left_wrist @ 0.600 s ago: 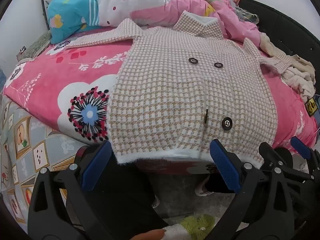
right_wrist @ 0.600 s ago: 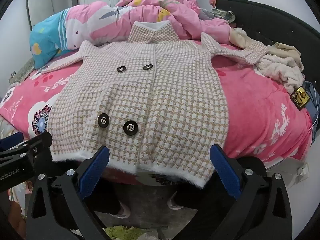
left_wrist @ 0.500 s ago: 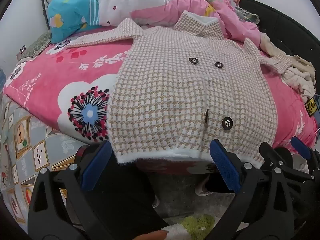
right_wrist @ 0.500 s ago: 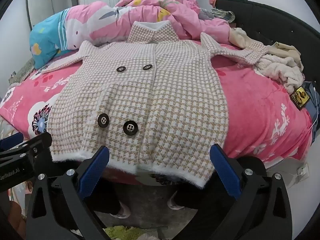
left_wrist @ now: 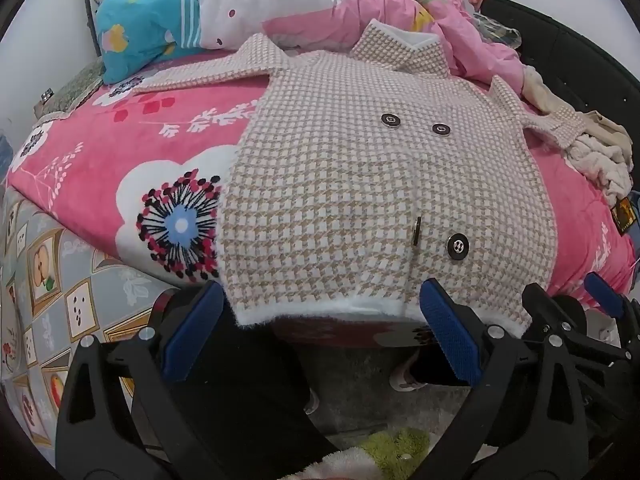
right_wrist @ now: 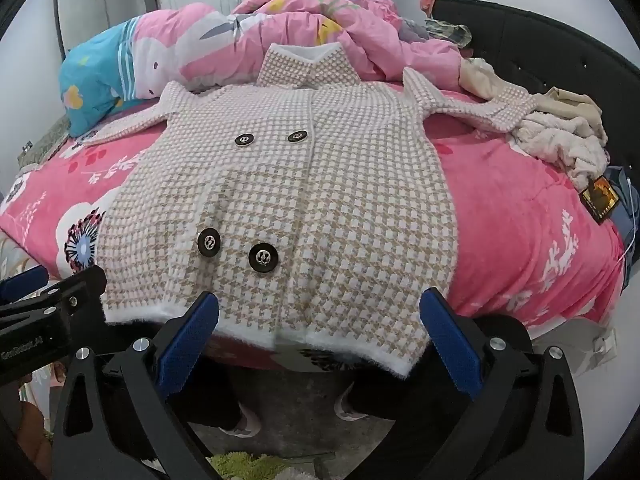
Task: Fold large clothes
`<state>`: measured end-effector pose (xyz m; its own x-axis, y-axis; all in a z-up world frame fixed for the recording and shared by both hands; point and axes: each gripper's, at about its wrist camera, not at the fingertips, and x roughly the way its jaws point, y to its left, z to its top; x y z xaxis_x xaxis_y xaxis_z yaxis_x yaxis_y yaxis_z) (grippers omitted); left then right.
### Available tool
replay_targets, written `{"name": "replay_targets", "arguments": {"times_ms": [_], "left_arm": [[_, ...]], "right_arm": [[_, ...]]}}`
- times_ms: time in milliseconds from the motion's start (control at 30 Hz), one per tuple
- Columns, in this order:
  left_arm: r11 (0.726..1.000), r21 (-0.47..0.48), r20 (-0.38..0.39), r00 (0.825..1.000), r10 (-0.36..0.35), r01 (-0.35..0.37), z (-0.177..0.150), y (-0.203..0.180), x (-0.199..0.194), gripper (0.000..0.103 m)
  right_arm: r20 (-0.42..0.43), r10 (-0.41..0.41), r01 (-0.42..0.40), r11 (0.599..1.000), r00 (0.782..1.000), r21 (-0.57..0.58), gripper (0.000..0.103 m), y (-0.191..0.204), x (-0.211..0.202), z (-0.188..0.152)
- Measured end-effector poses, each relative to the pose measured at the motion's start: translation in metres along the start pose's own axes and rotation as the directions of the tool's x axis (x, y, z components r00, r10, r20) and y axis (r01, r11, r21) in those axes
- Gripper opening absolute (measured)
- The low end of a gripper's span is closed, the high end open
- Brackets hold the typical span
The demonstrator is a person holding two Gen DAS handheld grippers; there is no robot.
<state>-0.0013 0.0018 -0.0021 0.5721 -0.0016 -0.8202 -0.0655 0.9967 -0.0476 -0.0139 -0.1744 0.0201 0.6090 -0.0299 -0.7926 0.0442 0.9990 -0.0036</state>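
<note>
A beige and white houndstooth coat (left_wrist: 360,184) (right_wrist: 304,208) with black buttons lies flat, front up, on the pink bed, sleeves spread to both sides and collar at the far end. Its white fuzzy hem (left_wrist: 332,310) (right_wrist: 256,332) hangs at the bed's near edge. My left gripper (left_wrist: 320,340) stands open just in front of the hem's left half, nothing between its blue pads. Before the hem's right half my right gripper (right_wrist: 318,340) is open too, and it holds nothing. Each gripper shows at the edge of the other's view.
A pink floral blanket (left_wrist: 120,168) (right_wrist: 520,216) covers the bed. A rolled pink and blue quilt (left_wrist: 240,8) (right_wrist: 224,40) lies behind the collar. Cream clothes (right_wrist: 560,140) pile at the right by the black headboard (right_wrist: 540,48). A person's legs and shoes (right_wrist: 240,424) stand below the bed edge.
</note>
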Motion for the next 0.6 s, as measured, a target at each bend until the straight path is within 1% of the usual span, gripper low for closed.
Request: {"name": "replay_targets", "arguments": {"times_ms": [600], "left_arm": [[1.0, -0.005, -0.008, 1.0, 0.001, -0.001, 0.001, 0.0016, 0.0025, 0.095]], "right_arm": [[0.008, -0.003, 0.003, 1.0, 1.0, -0.01, 0.098, 0.0028, 0.0008, 0.0005]]}}
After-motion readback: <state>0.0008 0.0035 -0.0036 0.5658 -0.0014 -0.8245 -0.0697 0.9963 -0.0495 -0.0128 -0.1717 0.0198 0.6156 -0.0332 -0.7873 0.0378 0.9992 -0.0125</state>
